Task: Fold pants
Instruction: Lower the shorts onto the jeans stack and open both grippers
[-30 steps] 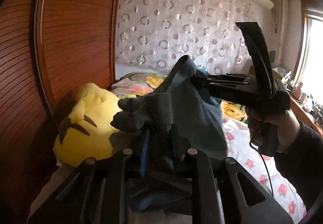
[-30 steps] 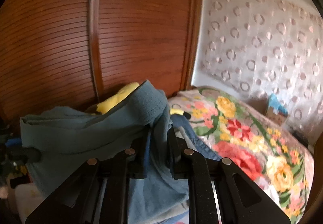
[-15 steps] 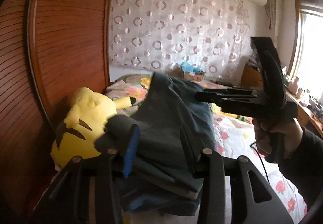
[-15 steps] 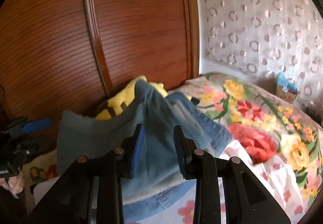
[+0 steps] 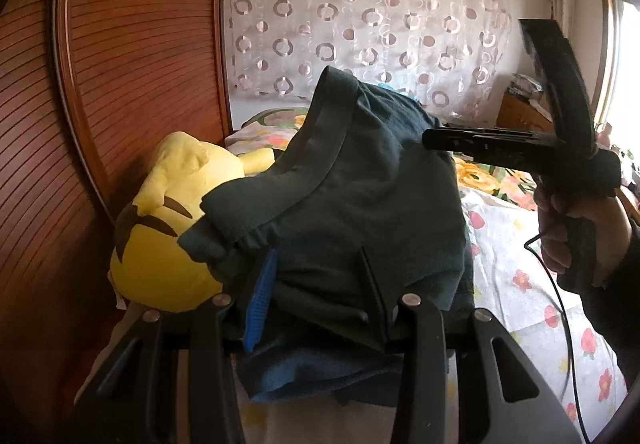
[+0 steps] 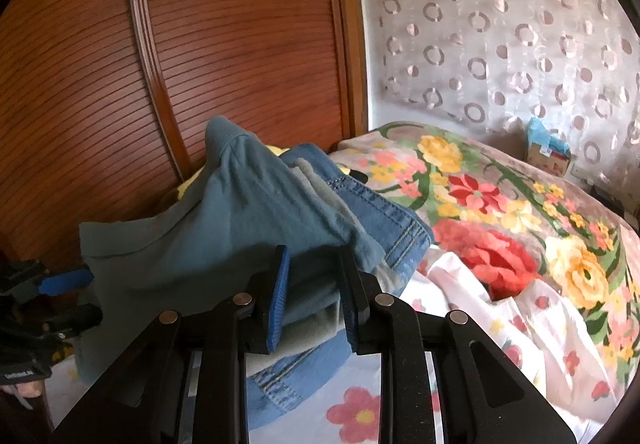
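Left tongs: the left gripper (image 5: 316,284) has its two fingers parted wide, and the teal pants (image 5: 360,180) fill the gap between them; the cloth looks loose there, not pinched.
Right tongs: the right gripper (image 6: 312,284) has its fingers spread, with the pants (image 6: 224,228) bunched in the gap; I cannot tell whether the pads press the cloth.
Pants: one teal pair, heaped between the two grippers, one corner peaking above the right fingers.
Other garments, counted: one pair of blue jeans (image 6: 384,212) lies under the teal pair, just right of the right fingers.
Toys, counted: one yellow plush (image 5: 168,228) sits left of the left fingers, touching the pants.
Edges: the wooden slatted panel (image 5: 132,56) stands close behind the plush on the left; the circle-patterned curtain (image 6: 500,24) closes the far end.
Open room: the floral blanket (image 6: 500,204) and white flowered sheet (image 5: 520,264) stretch out right of both grippers.
Small items: one blue-topped box (image 6: 548,148) stands far ahead of the right fingers, against the curtain.
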Motion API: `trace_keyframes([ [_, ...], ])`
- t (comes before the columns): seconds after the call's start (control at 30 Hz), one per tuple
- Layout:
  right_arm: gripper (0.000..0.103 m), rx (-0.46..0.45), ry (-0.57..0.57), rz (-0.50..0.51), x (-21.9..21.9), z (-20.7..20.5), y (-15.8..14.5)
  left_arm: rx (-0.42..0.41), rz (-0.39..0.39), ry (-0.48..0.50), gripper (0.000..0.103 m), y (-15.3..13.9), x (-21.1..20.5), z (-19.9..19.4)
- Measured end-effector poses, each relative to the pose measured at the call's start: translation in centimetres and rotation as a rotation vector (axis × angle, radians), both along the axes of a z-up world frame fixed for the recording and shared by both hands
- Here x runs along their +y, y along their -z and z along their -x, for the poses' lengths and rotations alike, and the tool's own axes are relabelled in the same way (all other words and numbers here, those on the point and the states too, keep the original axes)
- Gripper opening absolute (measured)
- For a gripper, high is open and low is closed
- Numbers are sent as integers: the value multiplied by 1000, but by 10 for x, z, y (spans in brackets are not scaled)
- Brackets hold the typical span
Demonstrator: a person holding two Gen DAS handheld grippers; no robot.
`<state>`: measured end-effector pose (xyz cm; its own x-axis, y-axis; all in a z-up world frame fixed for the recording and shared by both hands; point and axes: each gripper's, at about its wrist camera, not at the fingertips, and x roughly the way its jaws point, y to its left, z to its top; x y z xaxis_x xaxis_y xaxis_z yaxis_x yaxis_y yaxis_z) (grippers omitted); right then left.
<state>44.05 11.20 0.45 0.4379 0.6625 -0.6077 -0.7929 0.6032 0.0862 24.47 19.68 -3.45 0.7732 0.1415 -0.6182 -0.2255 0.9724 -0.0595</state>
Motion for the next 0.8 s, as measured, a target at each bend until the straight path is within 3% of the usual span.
trace_keyframes([
  [0.5, 25, -67, 34, -69, -60, 87, -43, -55, -56, 35, 40, -39, -28, 44],
  [0.8, 53, -128, 92, -70, -96, 146, -65, -106, -65, 65, 41, -62, -52, 78],
])
